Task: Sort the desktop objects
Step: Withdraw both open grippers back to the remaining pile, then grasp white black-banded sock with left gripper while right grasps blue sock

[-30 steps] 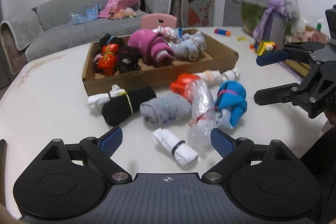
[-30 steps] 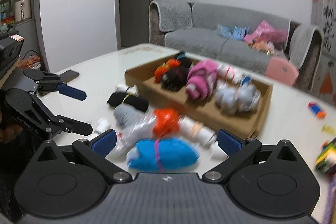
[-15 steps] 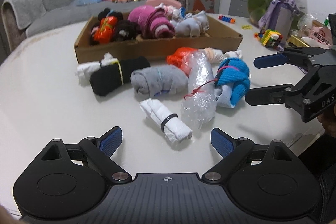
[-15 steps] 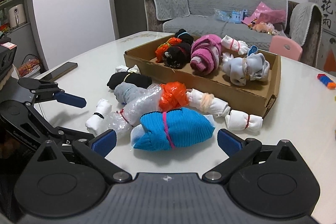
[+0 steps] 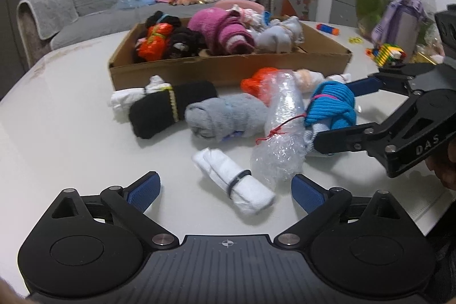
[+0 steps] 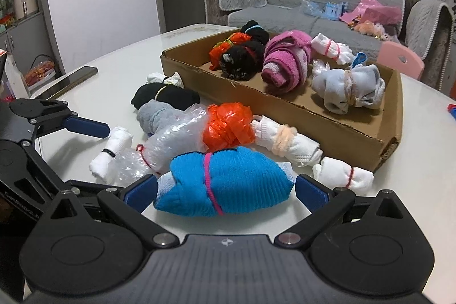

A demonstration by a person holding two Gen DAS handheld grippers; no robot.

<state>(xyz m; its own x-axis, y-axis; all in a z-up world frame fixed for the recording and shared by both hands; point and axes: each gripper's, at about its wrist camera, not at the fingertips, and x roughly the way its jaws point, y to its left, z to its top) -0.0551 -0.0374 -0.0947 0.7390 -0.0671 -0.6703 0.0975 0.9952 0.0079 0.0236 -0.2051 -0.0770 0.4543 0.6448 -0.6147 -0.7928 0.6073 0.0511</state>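
The left gripper (image 5: 225, 189) hangs low over the white table (image 5: 71, 133), and its jaws are opening, already spread wide. A white sock roll with a black band (image 5: 235, 184) lies between the blue pads, its near end reaching in among them, but neither pad presses on it. Just beyond that roll and slightly right lies a clear bubble-wrap bundle tied with red string (image 5: 280, 130). Further ahead sit a grey sock roll (image 5: 225, 114) and, left of it, a black sock roll (image 5: 171, 107) with a white bundle (image 5: 128, 101) at its far-left end. Behind them stands the cardboard tray (image 5: 228, 70), which holds a pink towel roll (image 5: 225, 32), an orange bag bundle (image 5: 154, 43), dark rolls and pale sock bundles.

The right gripper (image 6: 225, 191) also stands wide. The blue knitted roll with a pink band (image 6: 225, 185) lies crosswise between its two pads, its ends close to them; whether they touch the cloth cannot be told, and no squeezing shows. Directly past the blue roll lie an orange plastic bundle (image 6: 229, 127) and a white sock roll with a peach band (image 6: 285, 141); a small white roll with a red band (image 6: 343, 174) lies ahead to the right, near the tray's corner. A dark phone (image 6: 72, 79) rests far off to the left on the table.
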